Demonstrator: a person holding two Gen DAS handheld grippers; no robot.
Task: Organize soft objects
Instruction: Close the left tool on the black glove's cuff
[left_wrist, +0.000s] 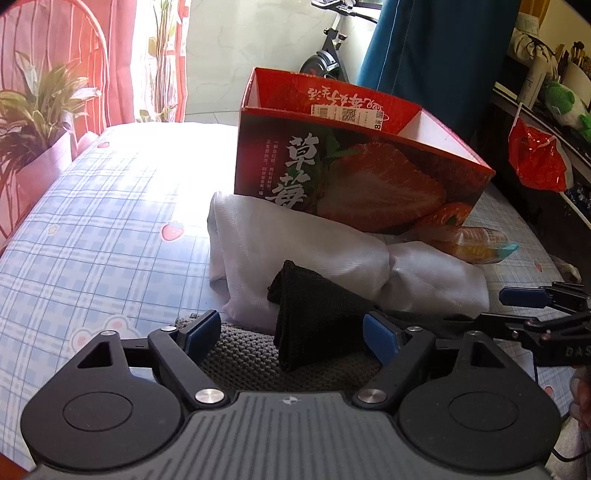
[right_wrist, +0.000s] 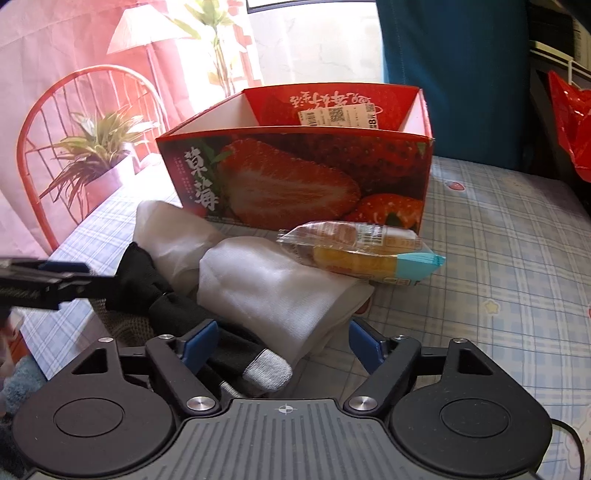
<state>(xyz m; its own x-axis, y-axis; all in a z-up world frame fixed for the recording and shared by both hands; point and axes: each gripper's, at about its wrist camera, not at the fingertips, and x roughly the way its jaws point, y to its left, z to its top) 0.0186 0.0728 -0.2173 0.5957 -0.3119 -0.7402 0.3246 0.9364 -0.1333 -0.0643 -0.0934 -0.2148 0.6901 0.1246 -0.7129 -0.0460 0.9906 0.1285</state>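
Note:
A red strawberry box (left_wrist: 354, 177) (right_wrist: 295, 177) stands open-topped on the checked bedsheet (left_wrist: 110, 236). In front of it lies a white cloth bundle (left_wrist: 295, 251) (right_wrist: 266, 284), a black glove (left_wrist: 314, 317) (right_wrist: 155, 288) with a grey fingertip (right_wrist: 267, 369), and a grey knitted cloth (left_wrist: 240, 354). A wrapped snack packet (right_wrist: 362, 251) (left_wrist: 476, 243) rests on the white cloth. My left gripper (left_wrist: 291, 336) is open with the black glove between its jaws. My right gripper (right_wrist: 280, 343) is open over the glove's fingertip and the white cloth.
A potted plant (left_wrist: 33, 122) and a red wire chair (right_wrist: 74, 122) stand at the left beyond the bed. A red plastic bag (left_wrist: 535, 155) hangs at the right by dark shelving. A blue curtain (left_wrist: 436, 55) hangs behind the box.

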